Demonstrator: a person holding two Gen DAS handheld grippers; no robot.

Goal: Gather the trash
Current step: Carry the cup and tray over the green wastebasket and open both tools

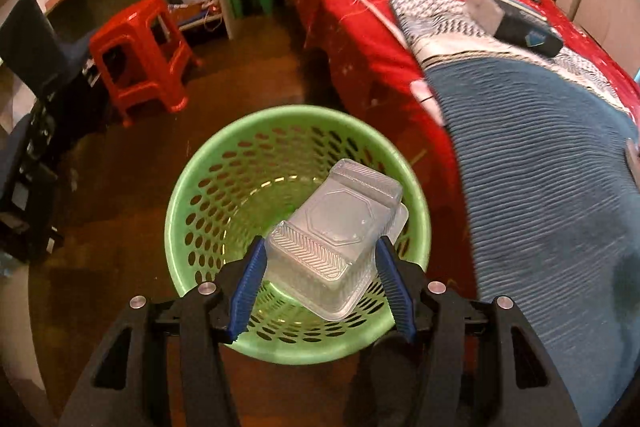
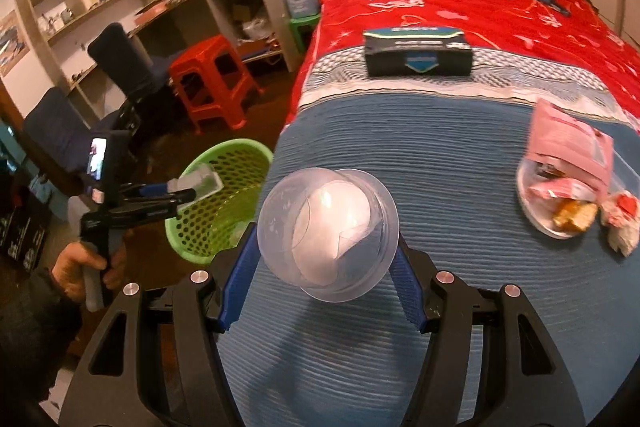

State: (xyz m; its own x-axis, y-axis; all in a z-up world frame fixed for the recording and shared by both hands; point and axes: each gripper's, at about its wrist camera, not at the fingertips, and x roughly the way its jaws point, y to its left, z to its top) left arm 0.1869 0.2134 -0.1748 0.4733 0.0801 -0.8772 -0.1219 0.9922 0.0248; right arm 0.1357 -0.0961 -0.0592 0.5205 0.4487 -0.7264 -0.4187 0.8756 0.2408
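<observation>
A clear ribbed plastic clamshell box point(image 1: 336, 227) hangs over the mouth of a green perforated waste basket point(image 1: 280, 115) on the floor beside the bed. My left gripper point(image 1: 322, 247) is shut on it, its blue pads pressing both sides. From the right wrist view that left gripper point(image 2: 192, 187) and its box point(image 2: 200, 181) sit above the basket point(image 2: 236, 147), with a hand point(image 2: 76, 267) on the grip. Above the blue bedcover point(image 2: 440, 155), my right gripper point(image 2: 325, 235) is shut on a clear round plastic cup point(image 2: 288, 195) with white paper inside.
On the bed lie a dark flat box point(image 2: 418, 53) and a white plate point(image 2: 532, 211) with a pink wrapper point(image 2: 568, 143) and food scraps. A red stool point(image 2: 212, 83), a dark chair point(image 2: 120, 63) and a desk with shelves stand left of the bed.
</observation>
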